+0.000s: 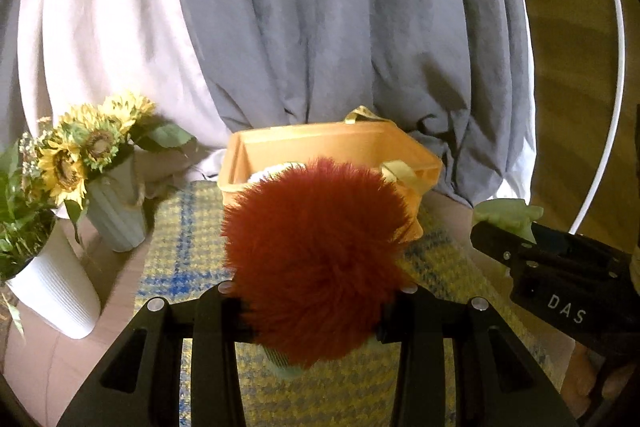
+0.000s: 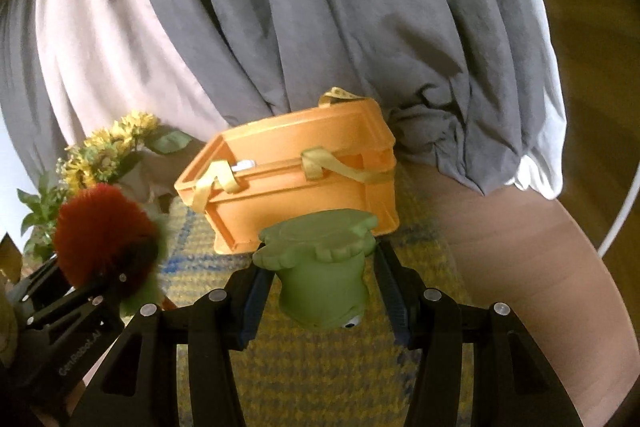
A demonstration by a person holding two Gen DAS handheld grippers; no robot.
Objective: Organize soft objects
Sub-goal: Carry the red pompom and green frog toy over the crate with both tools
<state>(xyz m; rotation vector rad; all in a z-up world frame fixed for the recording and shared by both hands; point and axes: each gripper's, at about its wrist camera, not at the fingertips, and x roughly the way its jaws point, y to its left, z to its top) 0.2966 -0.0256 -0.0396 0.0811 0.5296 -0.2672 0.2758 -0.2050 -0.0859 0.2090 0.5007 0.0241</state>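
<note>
Two wrist views, one moment. L gripper [image 1: 316,311] is closed on a red-orange fluffy pom-pom toy [image 1: 316,259]; the fur hides the pads, w/ a pale green part of the toy showing under the fur. The toy is held up off the mat, in front of the near wall of the bin. In the R wrist view the same toy [image 2: 106,231] appears at far left, clamped in the L gripper, whose arm reads "GenRobot.AI".

R gripper [image 2: 320,287] is clamped on a green rubbery frog-like toy [image 2: 322,267]: both ribbed pads press its sides, flat feet pointing up and away, eyes toward the camera. It hangs above the mat, just in front of the bin. In the L wrist view the R gripper enters from the right edge, its black body marked "DAS", w/ the green toy [image 1: 506,217] at its tip.

Orange plastic bin [image 2: 304,179] w/ yellow ribbon handles [image 2: 340,167] stands on a yellow-blue houndstooth mat [image 1: 176,247] on a round brown table [image 2: 520,247]. Something white lies inside the bin; cannot tell what.

Left of the mat: sunflowers [image 1: 88,143] in a pale ribbed vase [image 1: 120,211]; nearer, a white ribbed pot [image 1: 56,291] w/ green leaves. Behind: grey drape [image 1: 340,27] beside white fabric [image 1: 100,27].
</note>
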